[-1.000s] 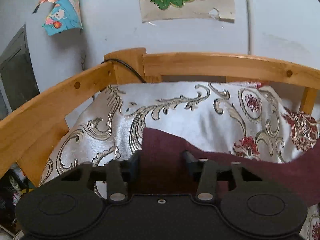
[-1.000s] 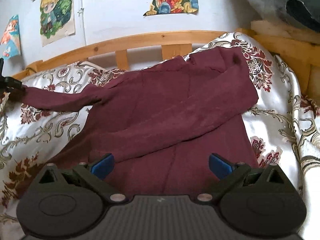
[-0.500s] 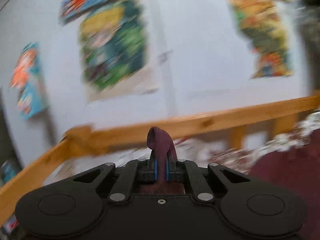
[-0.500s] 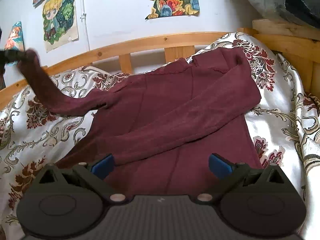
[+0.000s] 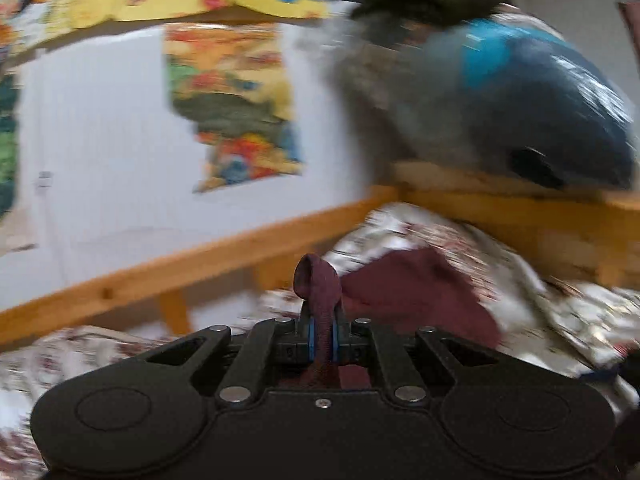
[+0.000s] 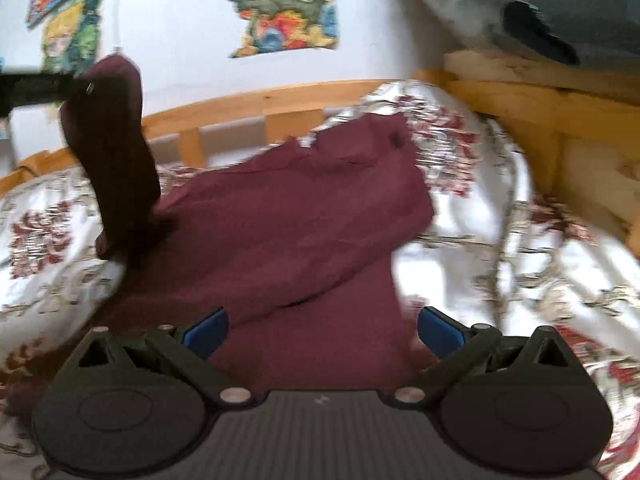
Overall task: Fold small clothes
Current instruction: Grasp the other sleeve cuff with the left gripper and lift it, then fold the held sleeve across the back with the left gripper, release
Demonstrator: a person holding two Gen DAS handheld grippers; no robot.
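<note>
A maroon long-sleeved top (image 6: 288, 220) lies spread on a patterned bedspread (image 6: 500, 248), one sleeve folded across its body. My left gripper (image 5: 322, 340) is shut on the other sleeve's cuff (image 5: 318, 280). In the right wrist view that sleeve (image 6: 116, 152) hangs lifted high at the left, held by the left gripper (image 6: 76, 86). My right gripper (image 6: 320, 330) is open and empty, just above the top's lower part.
A wooden bed rail (image 6: 260, 104) runs behind the bedspread, with a wooden frame (image 6: 540, 96) at the right. A dark blue bundle (image 5: 540, 120) rests on that frame. Posters (image 6: 280, 4) hang on the white wall.
My left gripper closed on the sleeve cuff, lifted it off the bed and is swinging it up and rightward. The right gripper stayed open and shifted only slightly.
</note>
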